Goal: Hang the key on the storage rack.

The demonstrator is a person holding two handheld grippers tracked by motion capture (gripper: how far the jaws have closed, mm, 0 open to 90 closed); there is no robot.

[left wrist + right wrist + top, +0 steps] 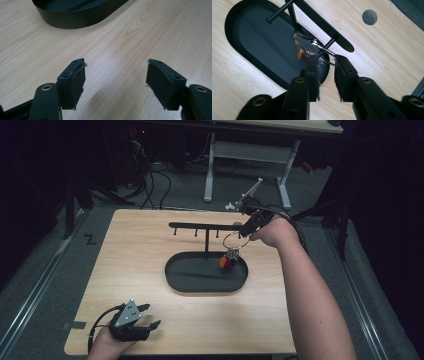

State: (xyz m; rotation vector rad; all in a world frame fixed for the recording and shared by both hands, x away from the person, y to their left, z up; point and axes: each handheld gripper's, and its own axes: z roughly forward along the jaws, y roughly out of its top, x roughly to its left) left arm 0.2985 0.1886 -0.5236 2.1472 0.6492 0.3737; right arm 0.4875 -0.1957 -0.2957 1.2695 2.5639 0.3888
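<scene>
Metal key ring [232, 240] hung beside the rack's [205, 226] right-hand peg — we saw the right gripper [246, 228] pinching it; the left gripper [150, 316], spread, rested far off.

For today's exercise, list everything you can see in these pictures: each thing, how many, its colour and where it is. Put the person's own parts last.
Table: one, light wood, centre.
Tray: one, black, oval, mid-table.
Rack: one, black, bar with pegs on a post rising from the tray.
Key ring: one, silver, with orange and red charms, at the rack's right end.
Desk frame: one, white, behind.
Left gripper: black, open, near edge.
Right gripper: black, shut on key ring.
Forearm: one, right.
</scene>
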